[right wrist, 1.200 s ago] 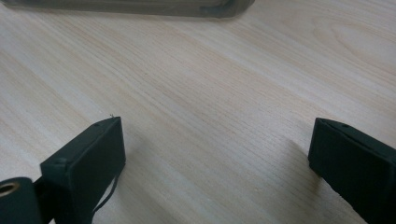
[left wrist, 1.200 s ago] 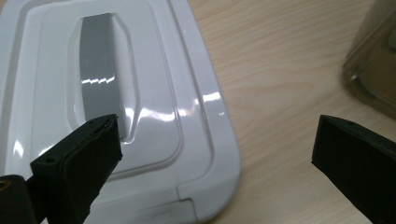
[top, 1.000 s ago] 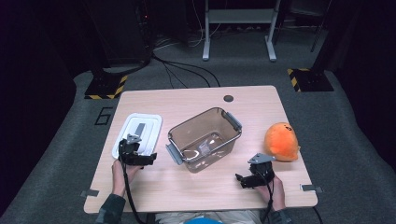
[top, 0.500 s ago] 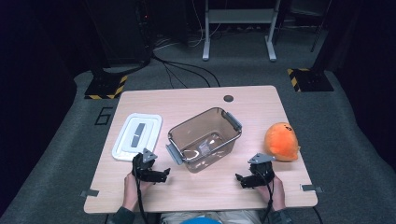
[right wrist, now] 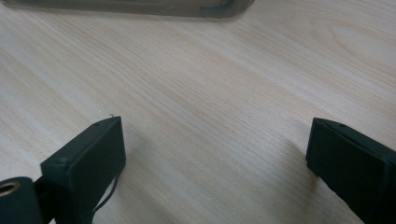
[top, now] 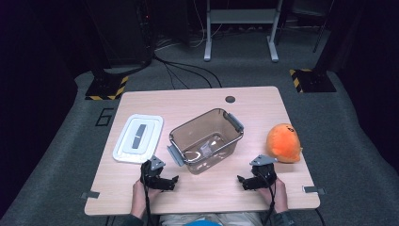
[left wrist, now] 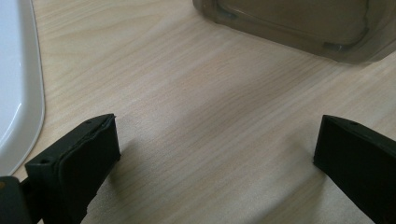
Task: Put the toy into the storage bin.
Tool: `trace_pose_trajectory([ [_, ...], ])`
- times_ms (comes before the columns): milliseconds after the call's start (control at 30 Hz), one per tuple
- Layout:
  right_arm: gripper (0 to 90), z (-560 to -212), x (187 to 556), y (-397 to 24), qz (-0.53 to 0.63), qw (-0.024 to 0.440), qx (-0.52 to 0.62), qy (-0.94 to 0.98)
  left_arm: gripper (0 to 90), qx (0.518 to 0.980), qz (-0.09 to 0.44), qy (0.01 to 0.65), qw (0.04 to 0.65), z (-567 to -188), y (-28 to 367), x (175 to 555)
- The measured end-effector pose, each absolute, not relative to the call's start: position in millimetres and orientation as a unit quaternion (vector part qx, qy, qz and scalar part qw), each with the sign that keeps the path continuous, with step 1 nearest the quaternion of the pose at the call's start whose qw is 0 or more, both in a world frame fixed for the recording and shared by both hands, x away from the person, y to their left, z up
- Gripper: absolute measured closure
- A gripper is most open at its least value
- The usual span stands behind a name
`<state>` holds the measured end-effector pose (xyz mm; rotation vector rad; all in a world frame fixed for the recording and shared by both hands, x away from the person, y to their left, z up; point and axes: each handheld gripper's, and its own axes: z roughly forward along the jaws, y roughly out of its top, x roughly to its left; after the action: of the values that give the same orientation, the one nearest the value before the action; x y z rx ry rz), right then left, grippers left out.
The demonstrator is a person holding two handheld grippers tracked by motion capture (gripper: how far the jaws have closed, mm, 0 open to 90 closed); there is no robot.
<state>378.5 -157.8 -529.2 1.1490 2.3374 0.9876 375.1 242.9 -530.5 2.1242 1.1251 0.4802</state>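
bare table (top: pixel 207 186) between both tools; bin (top: pixel 206 139) just ahead, lid (top: pixel 138 138) left, orange plush (top: pixel 283 142) right

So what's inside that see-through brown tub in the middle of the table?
The tub looks nearly empty: one small pale scrap lies on its floor, too small to identify. Its tinted near wall blurs the bottom corner, so anything tucked there is hidden.

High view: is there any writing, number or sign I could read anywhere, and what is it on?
"6": a large outlined numeral on the grey floor just left of the table.
Yellow-and-black hazard stripes, no words, on the two stand bases on the floor.
Small label inside the clear bin: too small to read.
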Motion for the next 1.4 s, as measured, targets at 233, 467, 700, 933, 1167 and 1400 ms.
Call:
trace_pose_trajectory([
  [233,4.1,-529,378,-157,0.347,0.177,0.408,0.825,0.0,0.815,0.184,0.432,0.34,-531,243,375],
  [467,6.5,-526,374,-157,0.339,0.189,0.413,0.824,0.0,0.815,0.186,0.432,0.339,-531,242,375],
  [700,6.8,-516,376,-156,0.347,0.174,0.421,0.82,0.1,0.815,0.186,0.432,0.339,-531,242,375],
  [933,7.2,-493,375,-155,0.366,0.179,0.416,0.813,0.1,0.814,0.186,0.433,0.339,-531,242,375],
  [1167,7.4,-470,380,-157,0.37,0.179,0.412,0.813,0.2,0.814,0.185,0.434,0.338,-530,242,375],
  [1400,7.7,-452,385,-161,0.373,0.185,0.41,0.812,0.2,0.813,0.187,0.435,0.338,-530,242,377],
])
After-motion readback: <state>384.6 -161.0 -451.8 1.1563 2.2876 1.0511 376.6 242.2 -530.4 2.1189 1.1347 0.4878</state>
